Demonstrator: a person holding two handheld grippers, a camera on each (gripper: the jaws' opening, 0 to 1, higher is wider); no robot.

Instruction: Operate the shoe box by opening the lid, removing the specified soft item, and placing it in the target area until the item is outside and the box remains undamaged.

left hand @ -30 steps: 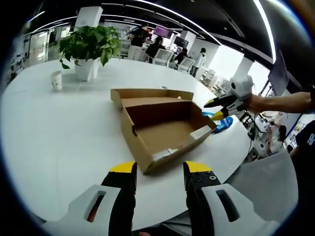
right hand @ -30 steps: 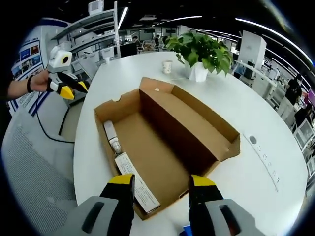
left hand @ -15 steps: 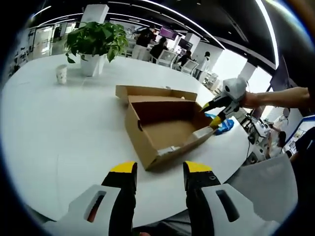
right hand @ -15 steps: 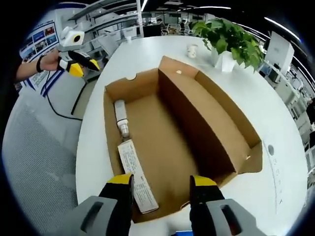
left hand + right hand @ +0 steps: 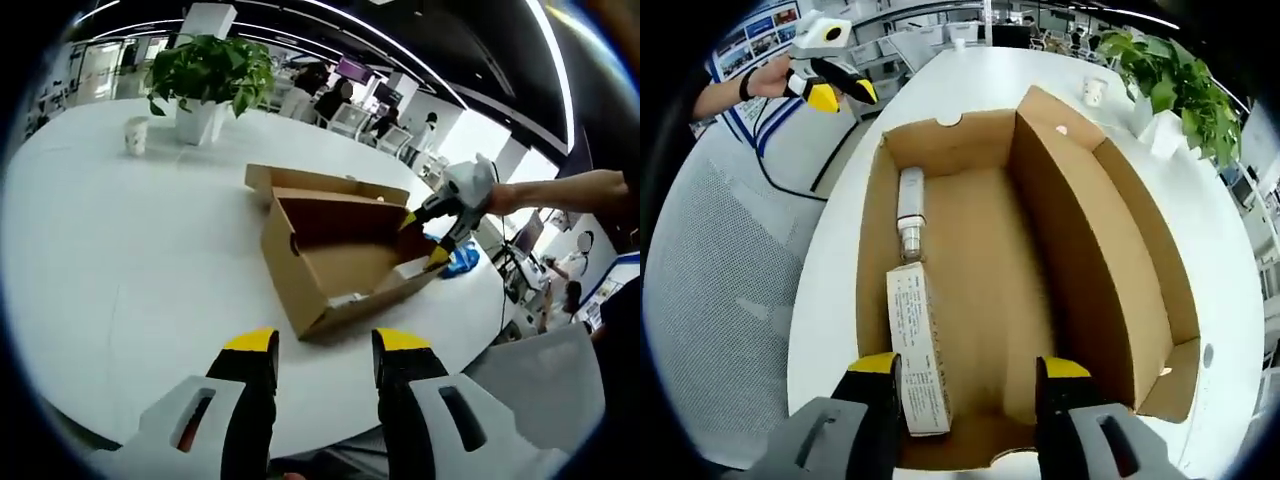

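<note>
The brown cardboard shoe box (image 5: 330, 262) stands open on the white round table (image 5: 130, 260), its lid (image 5: 325, 183) folded back. My right gripper (image 5: 425, 238) hovers over the box's far end, jaws apart. In the right gripper view I look straight down into the box (image 5: 985, 270); a white tube (image 5: 910, 205) and a printed paper leaflet (image 5: 917, 360) lie along its left wall. My right gripper (image 5: 968, 372) is open and holds nothing. A blue soft item (image 5: 462, 260) lies on the table just beyond the box. My left gripper (image 5: 325, 350) is open, well short of the box, and appears as the left gripper (image 5: 845, 93) off the table's edge.
A potted plant (image 5: 210, 75) and a paper cup (image 5: 136, 135) stand at the table's far side. A grey chair seat (image 5: 545, 375) sits by the near right edge. People and desks fill the background. The table edge (image 5: 815, 300) runs close to the box's left wall.
My right gripper has moved in over the box and tilted down, so the box interior now looms larger. The left gripper stays back, still open.
</note>
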